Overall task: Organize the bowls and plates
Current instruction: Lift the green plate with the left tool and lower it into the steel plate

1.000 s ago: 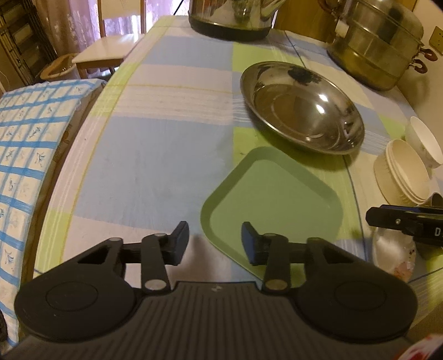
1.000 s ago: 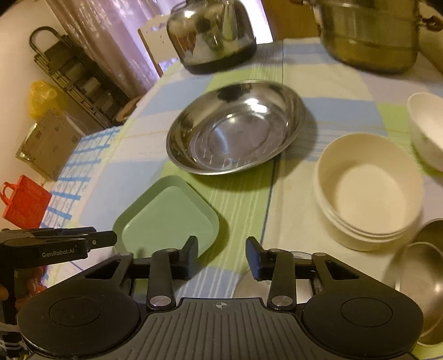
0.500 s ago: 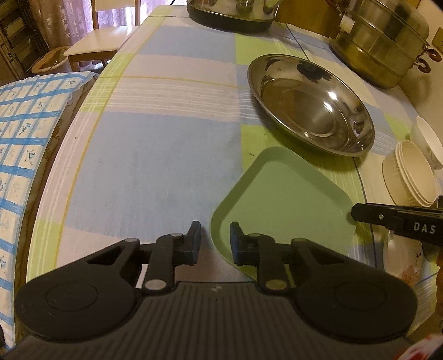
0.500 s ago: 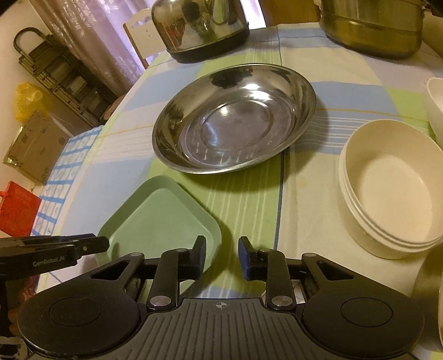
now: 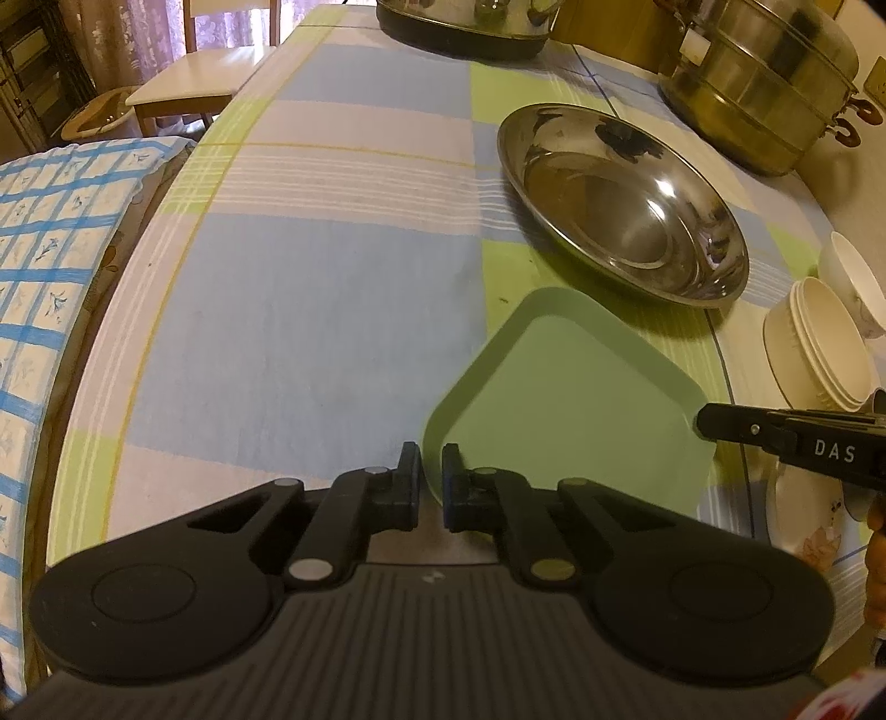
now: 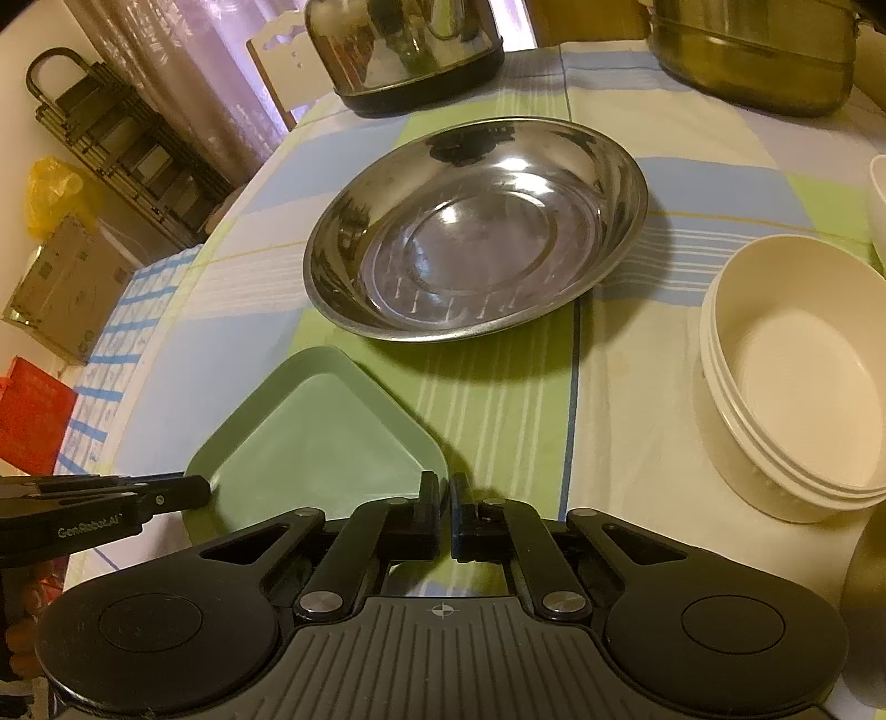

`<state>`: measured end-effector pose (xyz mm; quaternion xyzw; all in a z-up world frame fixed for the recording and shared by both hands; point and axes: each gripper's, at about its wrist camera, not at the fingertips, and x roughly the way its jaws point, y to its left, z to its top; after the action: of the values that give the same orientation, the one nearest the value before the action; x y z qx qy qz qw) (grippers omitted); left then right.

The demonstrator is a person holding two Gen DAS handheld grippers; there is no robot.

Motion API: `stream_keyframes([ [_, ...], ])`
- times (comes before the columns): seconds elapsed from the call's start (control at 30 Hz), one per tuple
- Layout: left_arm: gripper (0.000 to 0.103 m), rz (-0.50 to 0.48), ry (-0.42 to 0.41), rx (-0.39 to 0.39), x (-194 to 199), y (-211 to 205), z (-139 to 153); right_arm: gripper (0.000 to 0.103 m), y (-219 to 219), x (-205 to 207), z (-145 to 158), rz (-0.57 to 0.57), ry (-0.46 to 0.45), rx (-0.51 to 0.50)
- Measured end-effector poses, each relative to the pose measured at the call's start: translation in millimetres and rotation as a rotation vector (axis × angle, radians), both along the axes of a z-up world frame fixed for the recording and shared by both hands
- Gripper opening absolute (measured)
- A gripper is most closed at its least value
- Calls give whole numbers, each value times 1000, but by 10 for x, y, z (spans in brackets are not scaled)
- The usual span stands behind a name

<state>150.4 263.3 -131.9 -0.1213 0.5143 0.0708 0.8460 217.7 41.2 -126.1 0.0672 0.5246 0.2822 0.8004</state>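
Note:
A green square plate (image 5: 570, 399) lies on the checked tablecloth, also in the right wrist view (image 6: 315, 437). My left gripper (image 5: 431, 487) is shut on the plate's near left corner. My right gripper (image 6: 447, 515) is shut on the plate's opposite corner; it shows from the side in the left wrist view (image 5: 714, 429). A steel basin (image 5: 626, 205) sits just beyond the plate, also in the right wrist view (image 6: 476, 227). Stacked cream bowls (image 6: 797, 376) stand to the right, with a white bowl (image 5: 853, 282) behind them.
A steel kettle (image 6: 404, 50) and a large steamer pot (image 5: 758, 83) stand at the table's far side. A patterned plate (image 5: 808, 526) lies under my right gripper. A metal bowl rim (image 6: 864, 576) is at the right. A blue-checked cushion (image 5: 50, 266) lies left of the table.
Both grippers have closed from open onto opposite corners of the green plate. Both moved forward to the plate's edge.

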Motion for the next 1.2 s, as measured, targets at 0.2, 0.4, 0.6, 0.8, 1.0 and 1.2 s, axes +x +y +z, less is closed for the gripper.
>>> stream_keyframes([
  [0.2,6,23,-23,10,-88,7,141,3,-13,-17,95,14,1,31],
  [0.4,6,42,-69,25,-153,17,357,3,-9,-32,235,30,-9,66],
  [0.6,6,39,-117,24,-67,14,517,4,-36,30,380,27,-30,87],
  [0.8,6,15,-142,26,133,-46,546,4,-110,170,481,-8,-53,101],
  [1.0,6,-30,-167,26,402,-125,557,3,-197,360,568,-60,-80,96],
  [1.2,6,-74,-181,16,715,-191,529,4,-274,589,585,-112,-103,77],
])
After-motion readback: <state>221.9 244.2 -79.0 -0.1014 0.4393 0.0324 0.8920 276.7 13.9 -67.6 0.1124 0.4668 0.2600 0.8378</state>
